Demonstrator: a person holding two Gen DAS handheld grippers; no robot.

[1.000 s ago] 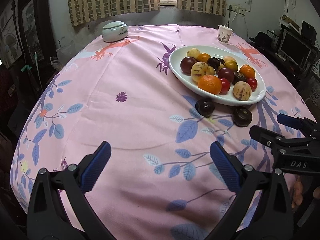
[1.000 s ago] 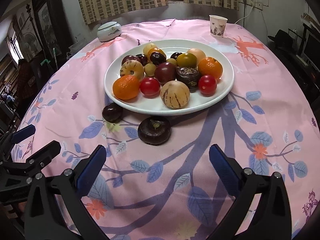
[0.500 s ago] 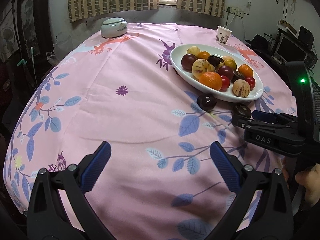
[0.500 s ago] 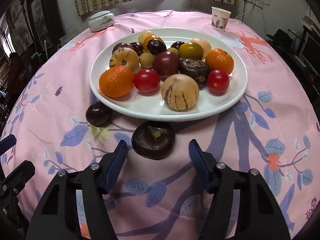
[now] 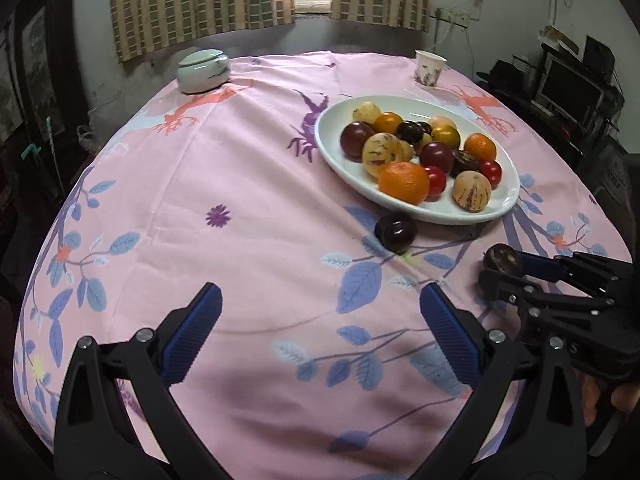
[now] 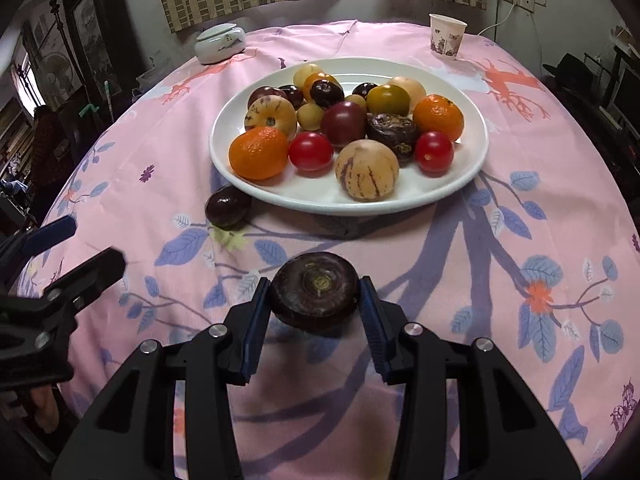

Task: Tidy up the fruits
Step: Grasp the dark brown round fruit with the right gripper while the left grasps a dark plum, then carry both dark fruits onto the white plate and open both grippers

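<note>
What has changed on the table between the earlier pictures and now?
The right gripper moved forward to the flat dark fruit near the plate; its jaws have just been closing and now press on both sides of it. The left gripper is open over bare cloth; the small dark fruit and the plate's fruits stayed put.
</note>
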